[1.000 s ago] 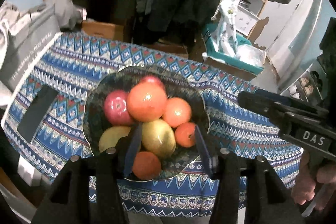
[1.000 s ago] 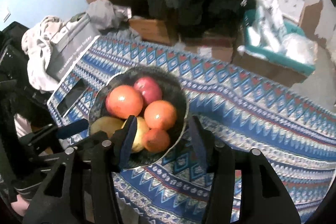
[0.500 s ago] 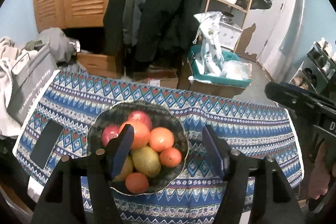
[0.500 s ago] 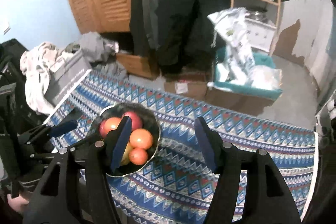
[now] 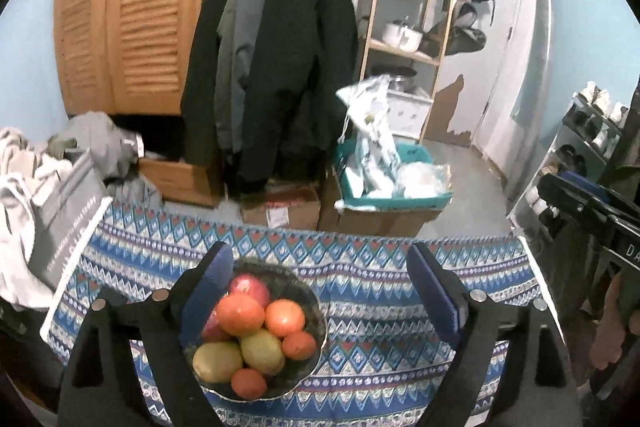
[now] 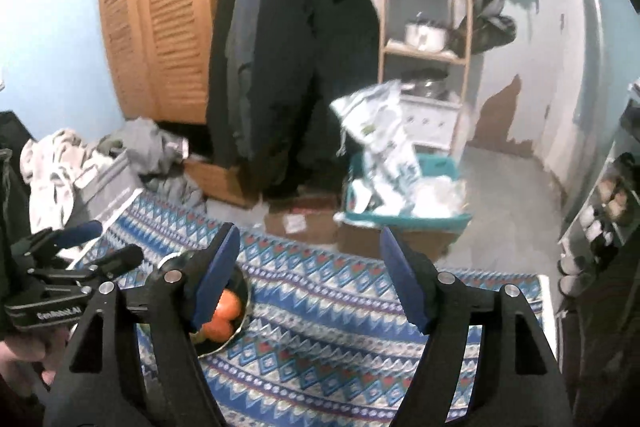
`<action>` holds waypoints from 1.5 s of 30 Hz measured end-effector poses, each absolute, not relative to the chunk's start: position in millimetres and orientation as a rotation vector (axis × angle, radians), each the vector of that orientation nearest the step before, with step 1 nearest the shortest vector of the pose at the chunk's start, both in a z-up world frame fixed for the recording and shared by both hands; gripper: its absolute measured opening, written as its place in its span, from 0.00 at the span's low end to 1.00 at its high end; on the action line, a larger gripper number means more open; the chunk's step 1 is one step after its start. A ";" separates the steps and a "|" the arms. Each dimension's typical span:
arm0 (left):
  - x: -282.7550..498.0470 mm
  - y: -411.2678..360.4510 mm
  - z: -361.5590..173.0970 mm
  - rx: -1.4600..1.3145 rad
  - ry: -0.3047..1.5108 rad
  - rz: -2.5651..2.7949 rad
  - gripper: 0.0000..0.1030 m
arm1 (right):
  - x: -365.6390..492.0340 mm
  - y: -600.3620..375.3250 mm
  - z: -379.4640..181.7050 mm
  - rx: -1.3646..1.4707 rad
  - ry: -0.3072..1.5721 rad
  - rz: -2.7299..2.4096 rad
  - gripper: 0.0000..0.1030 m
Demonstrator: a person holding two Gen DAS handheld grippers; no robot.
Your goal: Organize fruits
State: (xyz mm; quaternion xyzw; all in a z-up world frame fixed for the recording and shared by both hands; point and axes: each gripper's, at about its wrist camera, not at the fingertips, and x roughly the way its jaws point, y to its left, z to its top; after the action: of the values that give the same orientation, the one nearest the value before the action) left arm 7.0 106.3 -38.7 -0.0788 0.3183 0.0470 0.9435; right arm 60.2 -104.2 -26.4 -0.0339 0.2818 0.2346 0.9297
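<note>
Seven or so round fruits [image 5: 256,339] sit heaped in one dark, wavy-rimmed glass bowl [image 5: 316,311]: orange citrus on top and at the near rim, a red apple at the far side, two yellow-green fruits low in the pile. The bowl rests on the blue, white and red zigzag-patterned tablecloth [image 5: 380,355], towards its near edge. You see no loose fruit on the cloth in either view, so the gathering appears done; judging by this, little or nothing is left.

Your left gripper [image 5: 320,291] hangs above the bowl with its blue-padded jaws spread wide and just opened further, pinching nothing; the fruit shows between them only as background, well below. Your right gripper [image 6: 310,275] is likewise spread, jaws just opened further and empty, with the bowl half hidden behind its left finger. Each gripper shows at the edge of the other's view, held in a hand.

Beyond the table stand dark coats on a rail [image 5: 276,59], louvred wooden doors [image 5: 132,11], a wooden shelf unit [image 5: 412,7] and a teal crate of plastic bags [image 5: 384,183].
</note>
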 end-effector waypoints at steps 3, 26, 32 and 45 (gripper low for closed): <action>6.6 100.0 -24.2 -0.153 0.622 0.097 0.96 | 56.7 -120.1 -13.0 -0.052 0.539 0.449 0.72; 8.6 62.0 8.5 -0.081 0.576 0.037 0.99 | 43.3 -184.4 -15.3 -0.052 0.486 0.271 0.73; 9.2 66.3 0.1 -0.078 0.590 0.060 1.00 | 49.0 -183.3 -23.9 -0.053 0.510 0.276 0.73; 6.2 79.4 3.5 -0.102 0.558 0.101 0.99 | 50.1 -178.9 -24.4 -0.055 0.501 0.284 0.73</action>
State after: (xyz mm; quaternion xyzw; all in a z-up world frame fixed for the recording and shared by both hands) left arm 6.2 79.4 3.5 -0.0504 0.2753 0.0499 0.9587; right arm 50.1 -178.9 -24.4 -0.0271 0.2470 0.1400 0.9585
